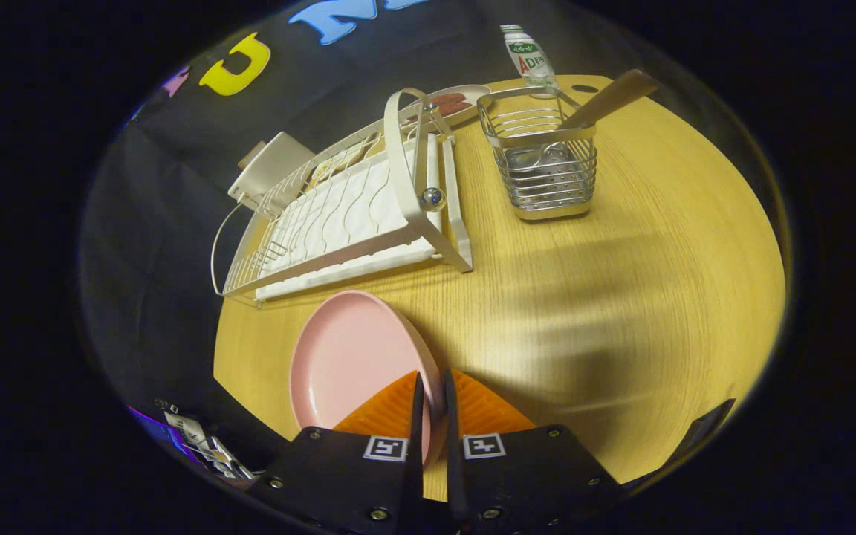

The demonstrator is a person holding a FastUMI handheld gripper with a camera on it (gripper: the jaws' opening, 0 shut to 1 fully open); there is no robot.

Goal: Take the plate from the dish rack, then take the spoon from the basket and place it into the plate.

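Note:
My gripper (432, 383) is shut on the rim of a pink plate (350, 360), one finger on each side of its edge. The plate is held tilted over the wooden table, just in front of the white dish rack (346, 215). The rack's slots stand bare. Beyond and to the right of the rack stands a metal wire basket (547, 160). A spoon with a pale wooden handle (610, 96) leans out of the basket toward the right; its bowl sits low inside the basket.
A round wooden table (621, 297) carries everything. A bottle with a green and white label (528, 52) stands behind the basket. A small dish (458, 100) with something reddish lies behind the rack. A white box (268, 171) sits at the rack's far left end.

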